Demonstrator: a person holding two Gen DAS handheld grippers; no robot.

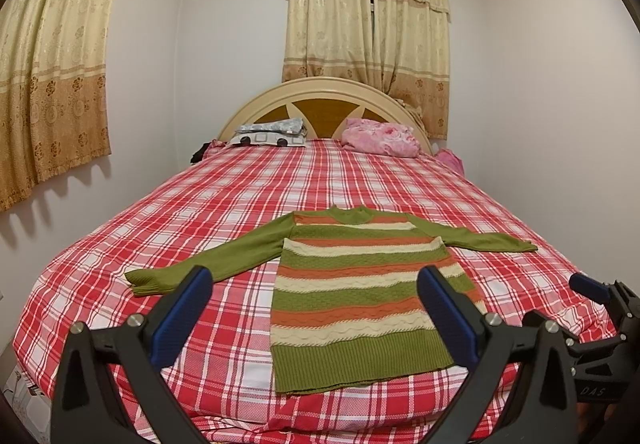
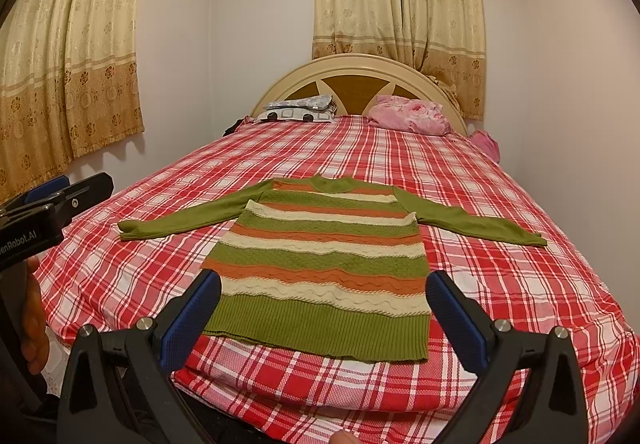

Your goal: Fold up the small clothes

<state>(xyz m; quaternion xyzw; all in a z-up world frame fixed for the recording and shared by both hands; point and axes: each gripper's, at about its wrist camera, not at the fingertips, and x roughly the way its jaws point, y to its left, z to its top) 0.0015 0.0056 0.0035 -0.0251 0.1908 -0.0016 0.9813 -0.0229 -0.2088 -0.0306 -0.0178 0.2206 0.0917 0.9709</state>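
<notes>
A striped knit sweater (image 1: 360, 292) lies flat and face up on the red-and-white plaid bedsheet (image 1: 200, 212), hem toward the foot of the bed, collar toward the arched headboard (image 1: 324, 100); both green sleeves are spread out to the sides, the body banded in green, orange and cream. The left gripper (image 1: 314, 308) is held above the foot edge of the bed with its 2 blue-padded fingers spread wide and nothing between them; in its own view the sweater's lower body sits just ahead, framed between the fingers and shifted toward the right one, whose pad overlaps the hem's right side. The right gripper (image 2: 324, 308) also stands wide open and empty, apart from the cloth; its view centres the sweater's hem (image 2: 320, 336) between the 2 fingers. Each gripper shows at the edge of the other's view, the right one beside the left at the bed's near side. At the head of the bed lie a pink pillow (image 1: 380, 136) and a grey patterned bundle (image 1: 272, 132); beige floral curtains (image 1: 368, 12) hang behind.
</notes>
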